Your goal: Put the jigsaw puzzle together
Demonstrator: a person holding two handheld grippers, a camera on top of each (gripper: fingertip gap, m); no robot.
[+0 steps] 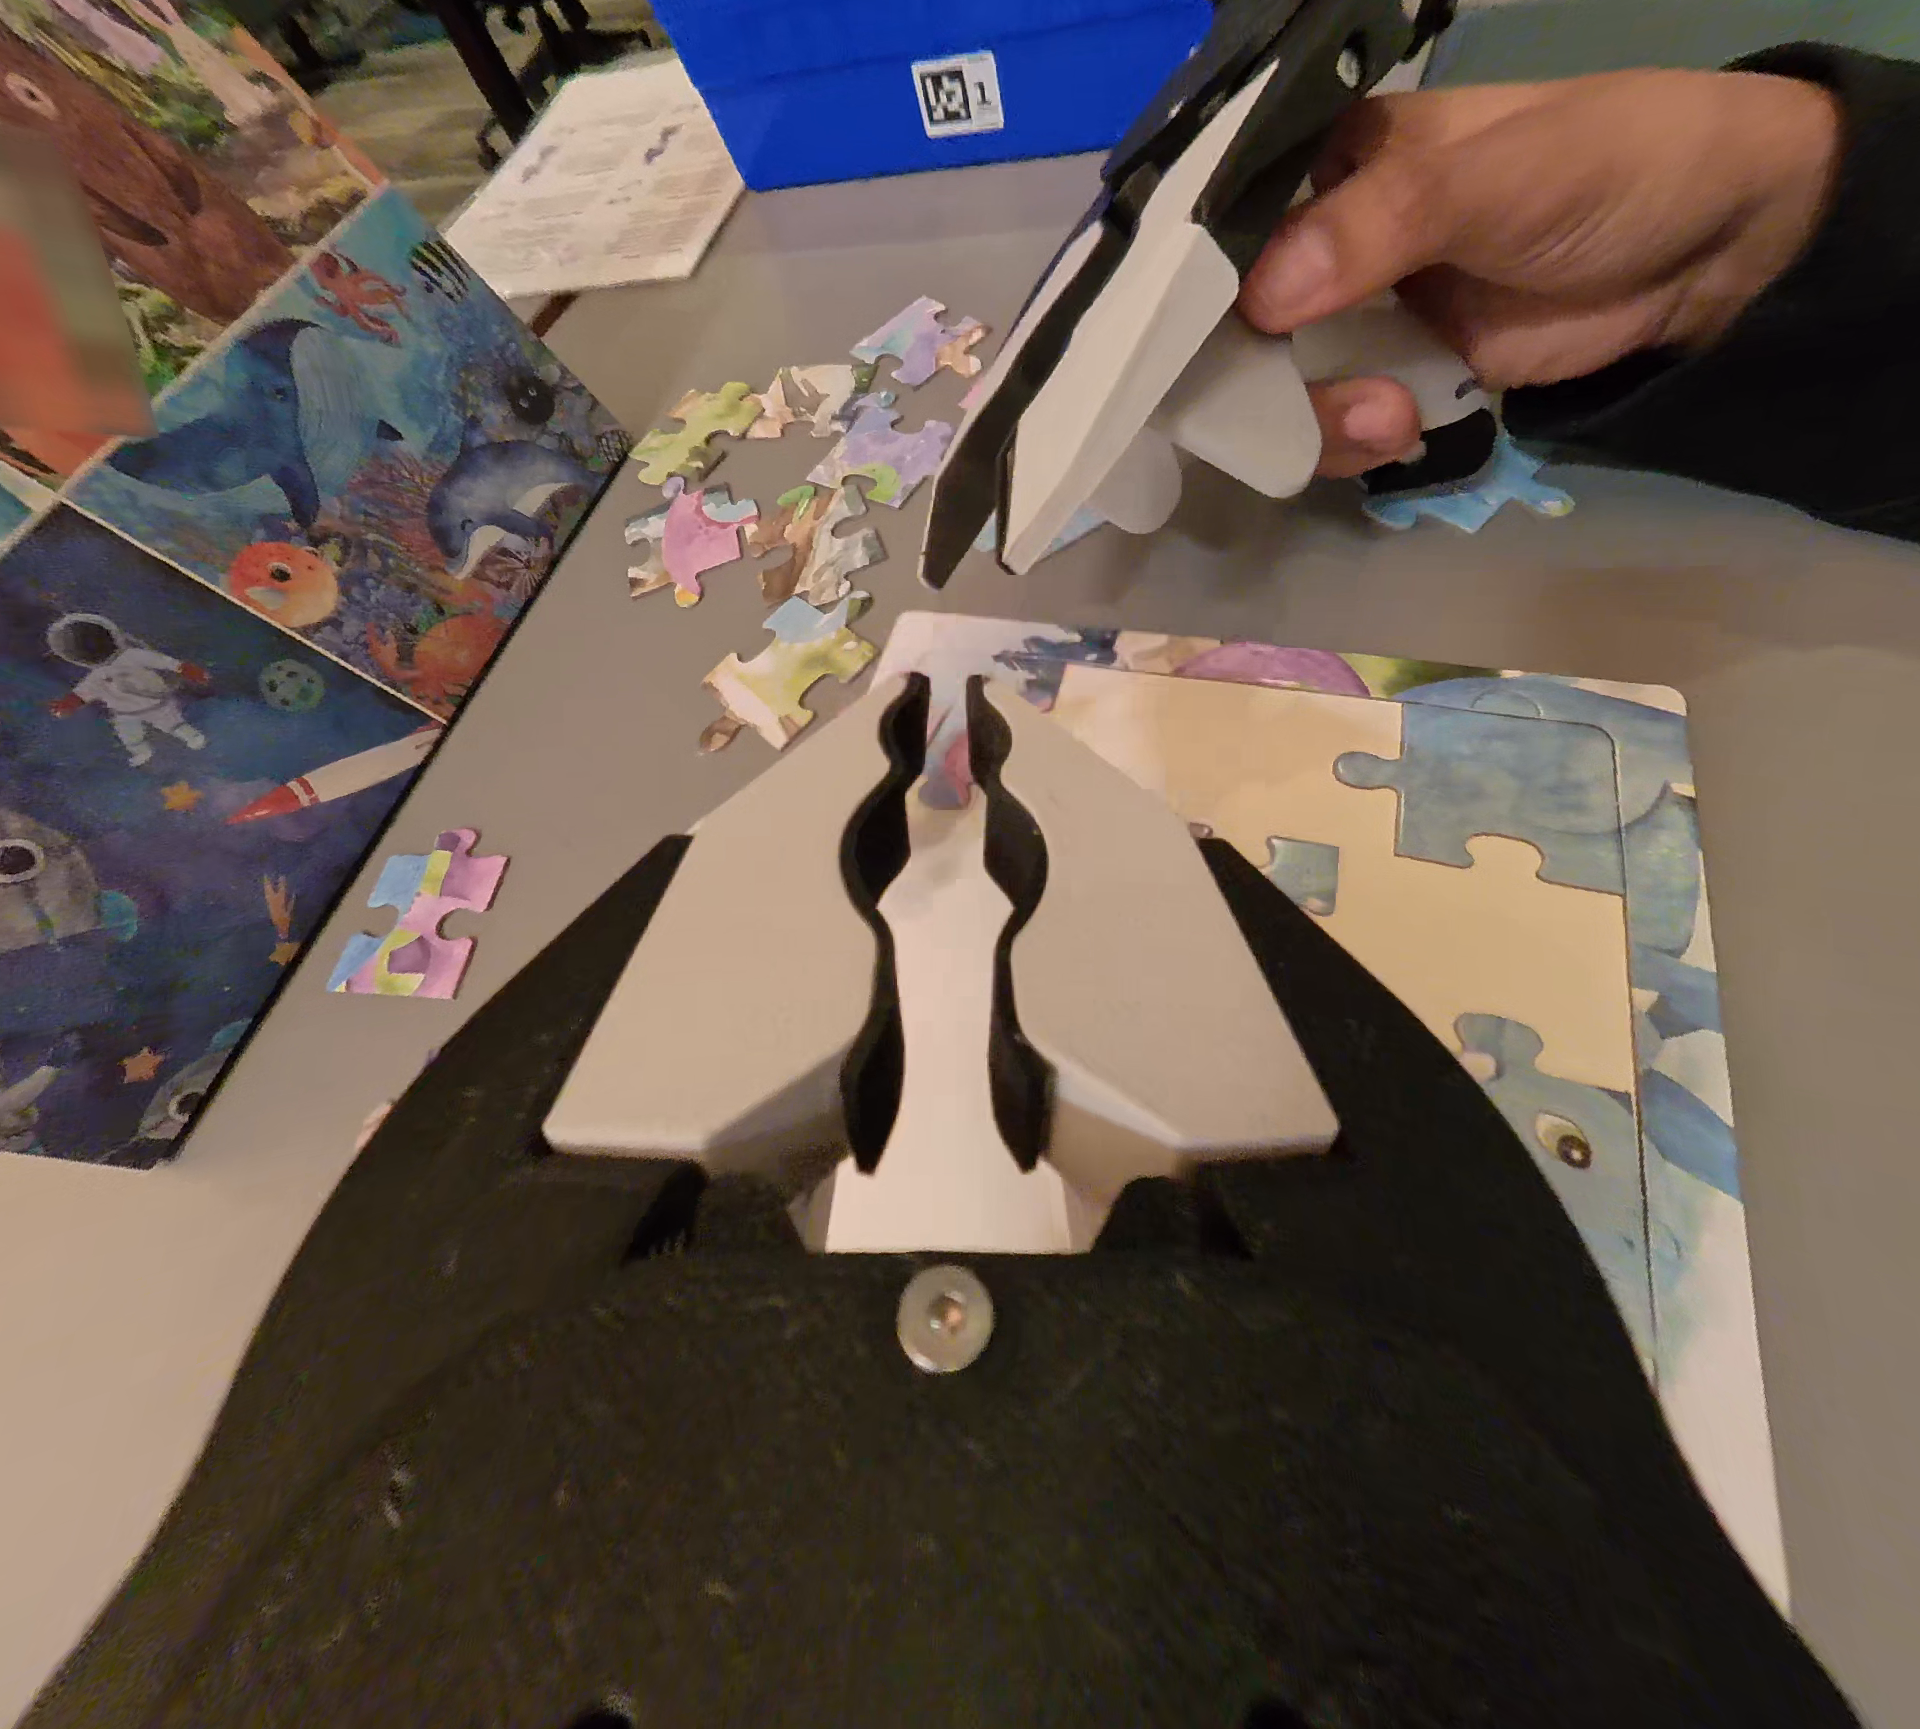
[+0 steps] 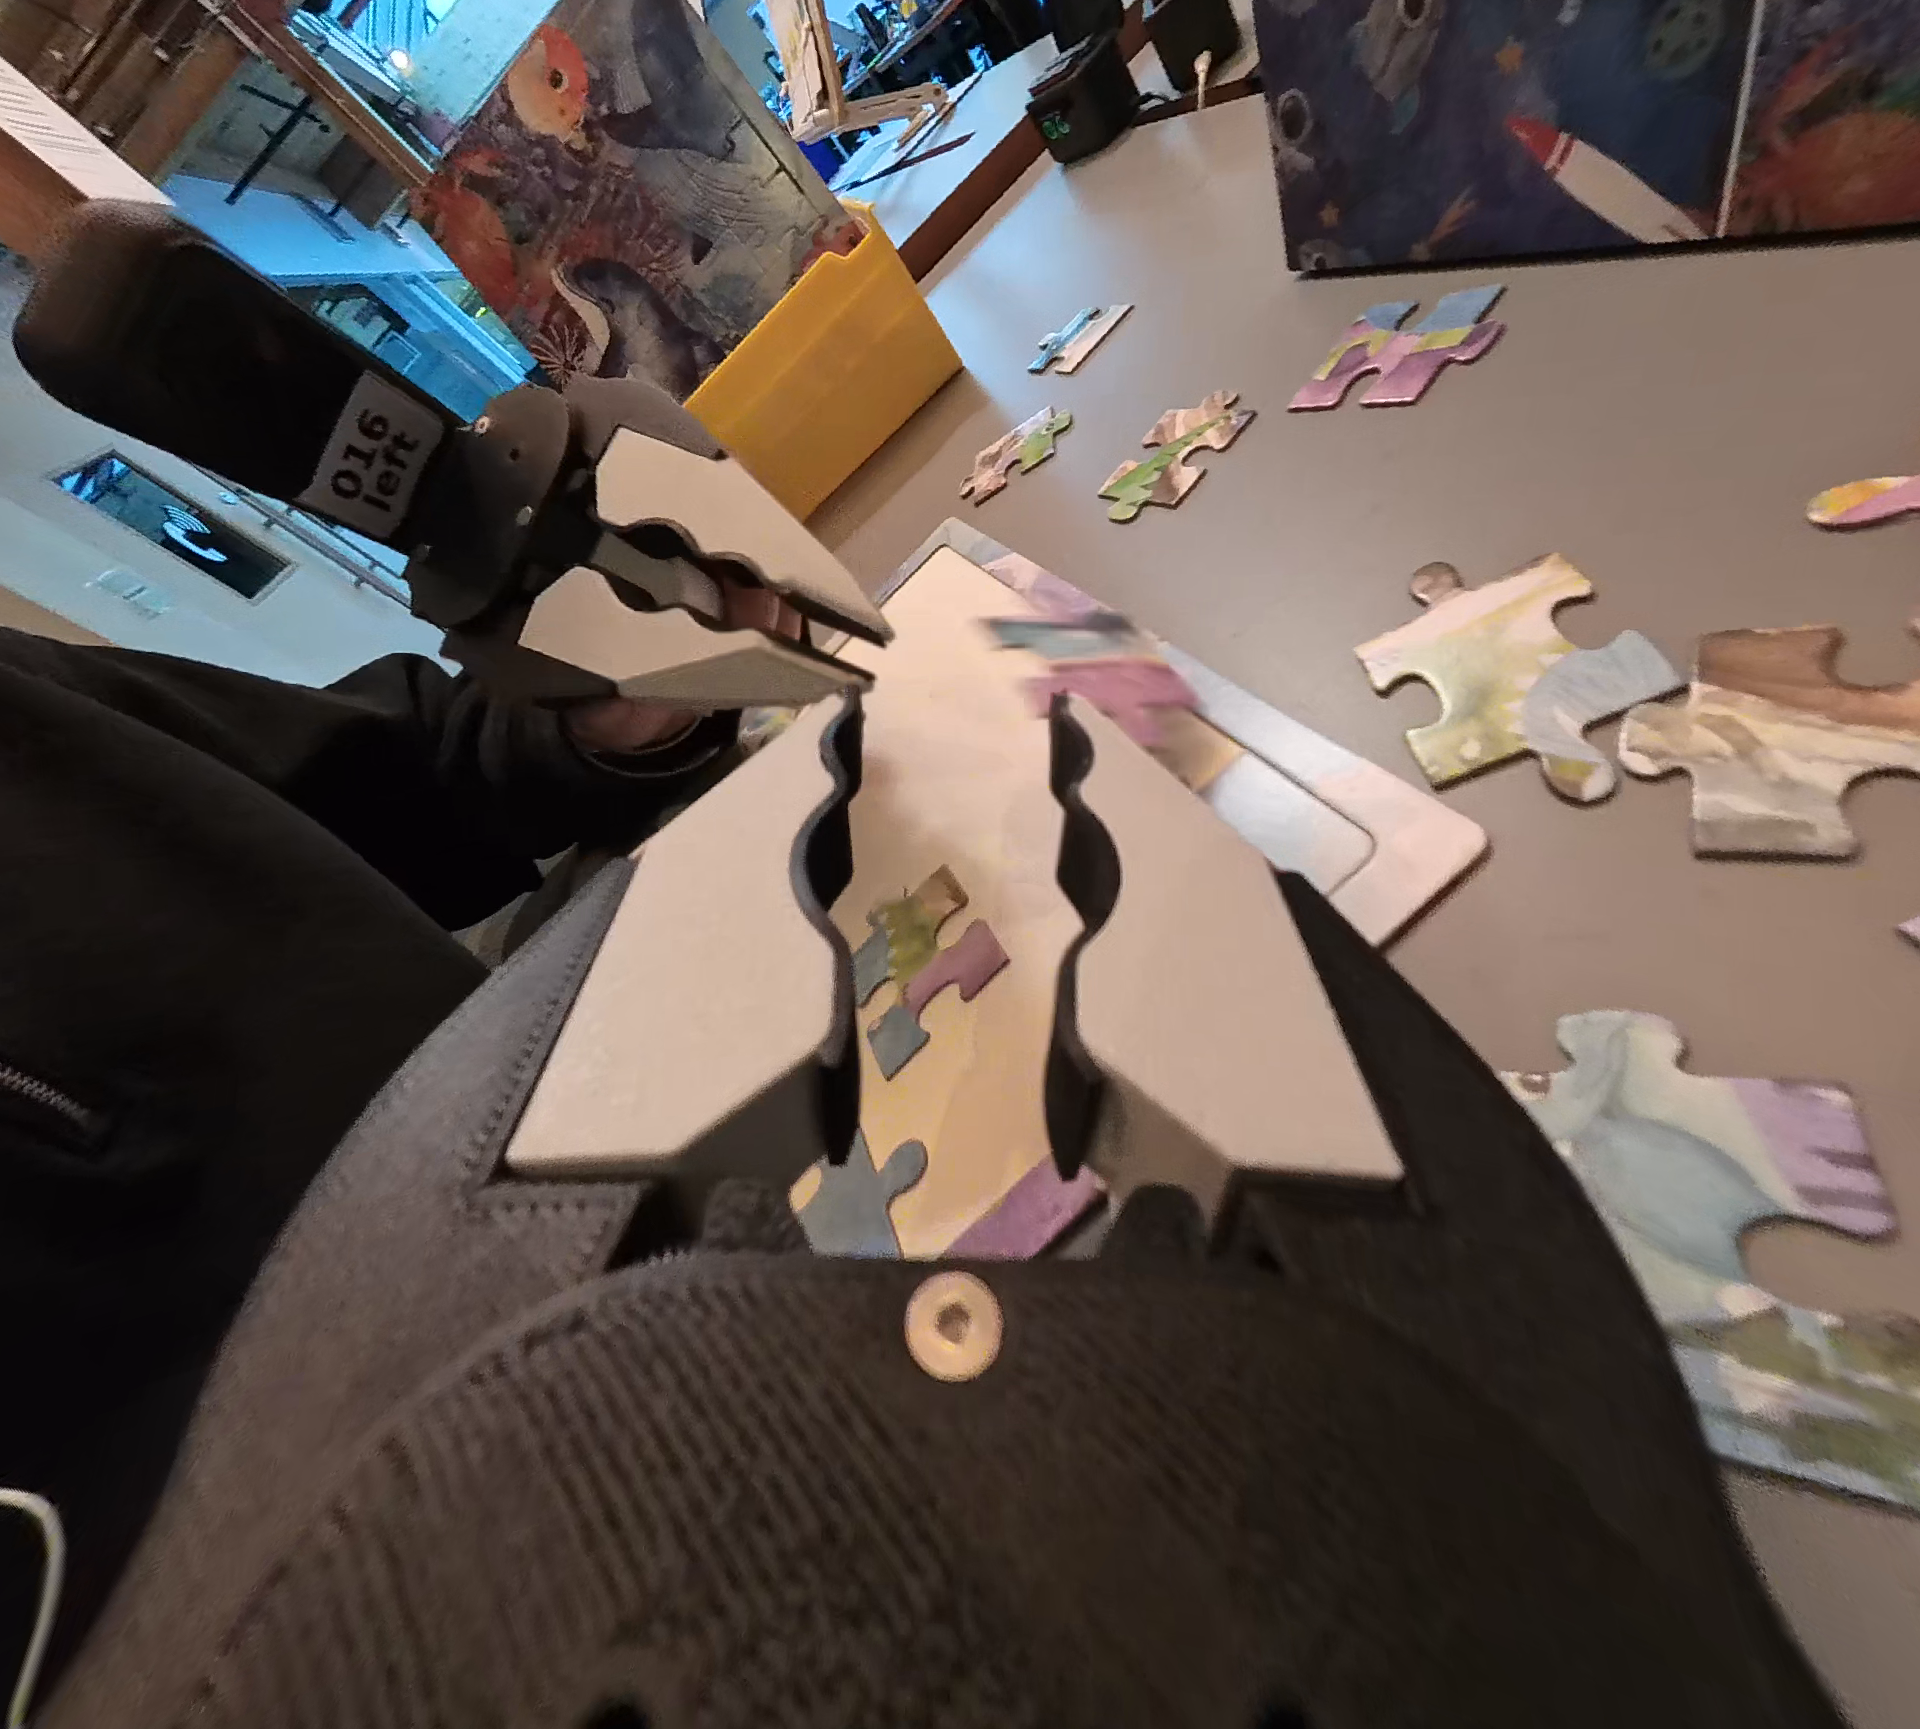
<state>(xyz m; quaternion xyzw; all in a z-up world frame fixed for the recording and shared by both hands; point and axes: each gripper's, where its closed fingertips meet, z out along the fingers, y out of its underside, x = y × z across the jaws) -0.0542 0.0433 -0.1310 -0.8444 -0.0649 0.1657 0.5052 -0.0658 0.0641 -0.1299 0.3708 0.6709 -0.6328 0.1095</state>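
left wrist view looks down along the left gripper (image 1: 945,692), whose 2 wavy-edged fingers stand a narrow gap apart with nothing between them, the tips hovering over the near-left corner of the puzzle tray (image 1: 1704,1367). the tray lies flat on the grey table (image 1: 1143,225); most of its cream inner field is bare, with blue pieces already seated along its right side and far-right corner. beyond the tray's left corner a loose cluster of pastel puzzle pieces (image 1: 790,484) is scattered on the table, and a single pink-and-blue piece (image 1: 421,916) lies apart to the left, near the illustrated puzzle box (image 1: 208,744). the right gripper (image 1: 966,557) comes in from the upper right, held by a hand (image 1: 1558,245), its tips pointing down just above the table beside the tray's far edge. a blue bin (image 1: 883,17) and a printed sheet of paper (image 1: 613,183) sit at the far side.

right wrist view shows the right gripper (image 2: 956,703) with its fingers moderately apart and empty, above the tray (image 2: 1423,858). through the gap a small joined group of pieces (image 2: 925,952) rests inside the tray. the left gripper (image 2: 868,656) shows at left, nearly closed. a yellow bin (image 2: 831,370) stands behind.
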